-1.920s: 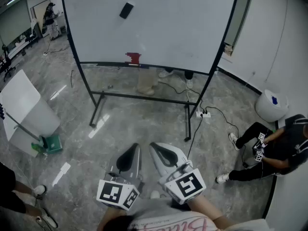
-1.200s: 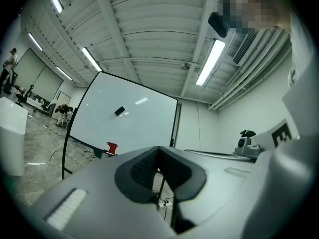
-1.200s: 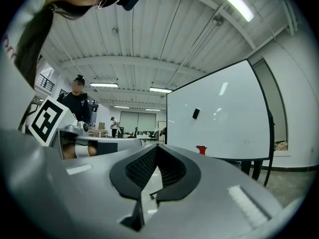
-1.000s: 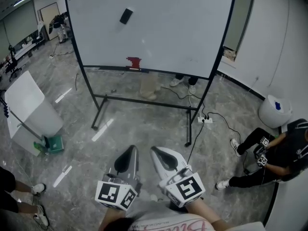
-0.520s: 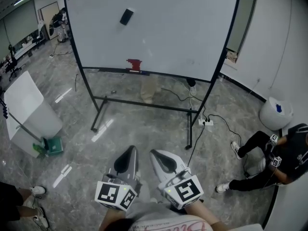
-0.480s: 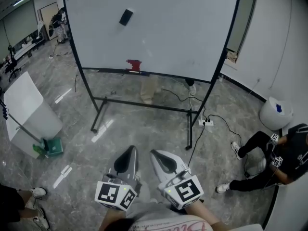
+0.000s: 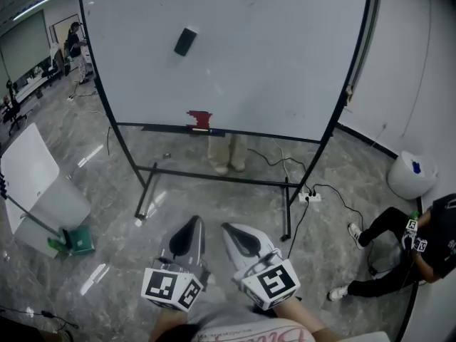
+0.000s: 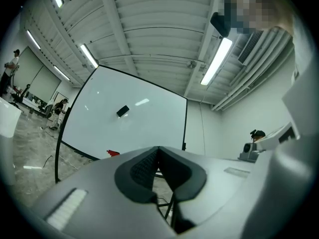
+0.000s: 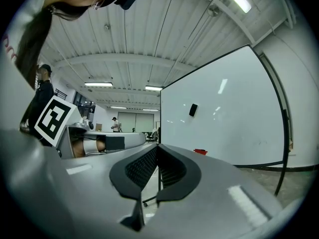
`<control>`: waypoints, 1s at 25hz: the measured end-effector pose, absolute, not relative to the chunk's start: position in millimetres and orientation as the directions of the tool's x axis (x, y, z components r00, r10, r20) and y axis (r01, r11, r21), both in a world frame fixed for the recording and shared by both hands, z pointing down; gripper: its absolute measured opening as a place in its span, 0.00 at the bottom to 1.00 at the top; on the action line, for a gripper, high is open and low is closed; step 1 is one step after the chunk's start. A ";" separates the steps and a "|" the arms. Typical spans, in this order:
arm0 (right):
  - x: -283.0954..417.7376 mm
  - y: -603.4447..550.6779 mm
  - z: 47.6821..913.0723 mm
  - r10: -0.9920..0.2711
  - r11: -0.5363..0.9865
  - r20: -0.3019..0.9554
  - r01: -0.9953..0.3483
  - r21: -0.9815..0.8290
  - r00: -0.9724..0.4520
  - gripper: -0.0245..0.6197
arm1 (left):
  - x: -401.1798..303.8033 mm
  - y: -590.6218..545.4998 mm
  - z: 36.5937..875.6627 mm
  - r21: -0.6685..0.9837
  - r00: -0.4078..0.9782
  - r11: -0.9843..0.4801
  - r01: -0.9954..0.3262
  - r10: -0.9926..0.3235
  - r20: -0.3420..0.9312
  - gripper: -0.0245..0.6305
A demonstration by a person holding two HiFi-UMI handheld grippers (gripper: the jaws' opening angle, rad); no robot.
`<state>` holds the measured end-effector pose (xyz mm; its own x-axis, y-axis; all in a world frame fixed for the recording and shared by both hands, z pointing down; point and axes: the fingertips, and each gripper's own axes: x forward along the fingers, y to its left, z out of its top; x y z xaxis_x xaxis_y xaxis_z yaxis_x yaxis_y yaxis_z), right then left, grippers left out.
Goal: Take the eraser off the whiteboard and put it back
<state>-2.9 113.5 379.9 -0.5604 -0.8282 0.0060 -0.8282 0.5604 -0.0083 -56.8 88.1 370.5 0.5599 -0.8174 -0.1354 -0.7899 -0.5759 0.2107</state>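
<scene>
Since half a second ago the whiteboard (image 7: pixel 278 55) has grown larger in the head view and its frame reaches closer to the picture's edges. The two grippers keep their place at the near edge, side by side.

The left gripper (image 7: pixel 192 226) has its jaws fully together with nothing between them; its own view shows the dark pads meeting in a line. The right gripper (image 7: pixel 234 231), just beside it, is likewise closed and empty. Both point toward the board and stand well apart from it, over bare grey floor (image 7: pixel 214 198).

The eraser (image 7: pixel 185 41), a small dark block, is stuck tilted on the white surface, high up and left of the board's middle. Below it a red object (image 7: pixel 199 120) sits on the tray along the bottom edge of the board. The board stands on a black stand (image 7: pixel 214 173), and a pair of legs (image 7: pixel 226 152) shows behind it under the tray.

To the right, a power strip (image 7: pixel 312 197) with a black cable lies by the stand's right foot. Farther right a person in black (image 7: pixel 420 241) sits on the floor near the wall. At the near left a white panel (image 7: pixel 32 184) leans over a green base (image 7: pixel 73 239).
</scene>
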 end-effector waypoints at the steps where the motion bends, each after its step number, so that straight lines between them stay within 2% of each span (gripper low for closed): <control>1: -5.3 101.3 378.5 -0.829 0.559 0.004 -0.829 -0.006 -0.559 0.04 | -60.6 74.5 369.7 0.211 0.558 -0.575 -0.791 -0.818 -0.137 0.04; 10: -24.9 4.2 367.1 -0.831 0.556 -0.028 -0.831 0.007 -0.556 0.04 | -74.5 -26.2 354.4 0.186 0.602 -0.624 -0.759 -0.781 -0.167 0.04; 16: -30.8 -43.5 371.7 -0.840 0.543 0.011 -0.840 0.008 -0.543 0.04 | -76.3 -73.0 343.4 0.165 0.620 -0.649 -0.743 -0.759 -0.199 0.04; 25: -14.6 -113.2 378.6 -0.845 0.535 0.020 -0.845 -0.011 -0.535 0.04 | -72.7 -166.9 298.7 0.008 0.613 -0.635 -0.772 -0.748 -0.253 0.04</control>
